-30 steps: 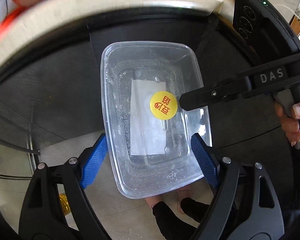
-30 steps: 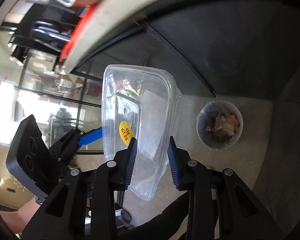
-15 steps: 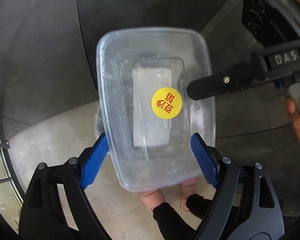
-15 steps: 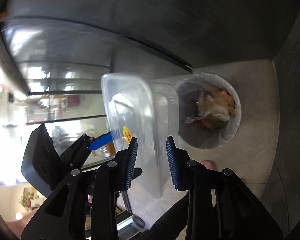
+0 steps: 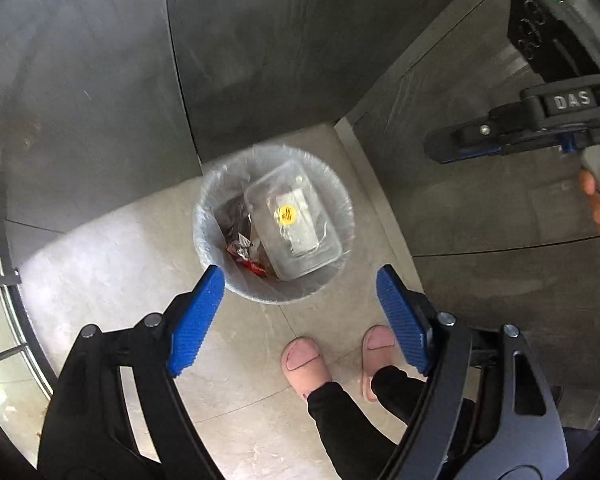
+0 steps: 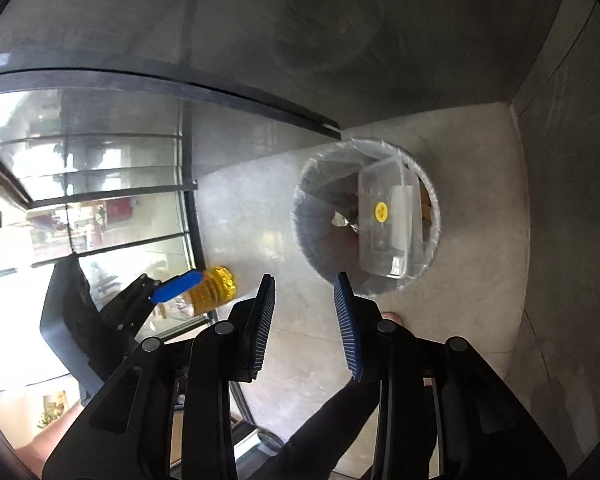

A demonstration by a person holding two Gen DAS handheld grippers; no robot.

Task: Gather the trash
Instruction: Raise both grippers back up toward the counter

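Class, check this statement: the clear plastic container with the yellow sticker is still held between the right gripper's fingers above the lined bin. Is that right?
Not quite. The clear plastic container is not held: it lies inside the lined bin, as both wrist views show. The right gripper has nothing between its fingers, though it is indeed above the bin.

On my right gripper (image 5: 448,152), seen from my left one, raised letters read "DAS". The clear container (image 5: 294,222) in the bin carries a round yellow sticker (image 5: 286,213) whose red print is too small to read.
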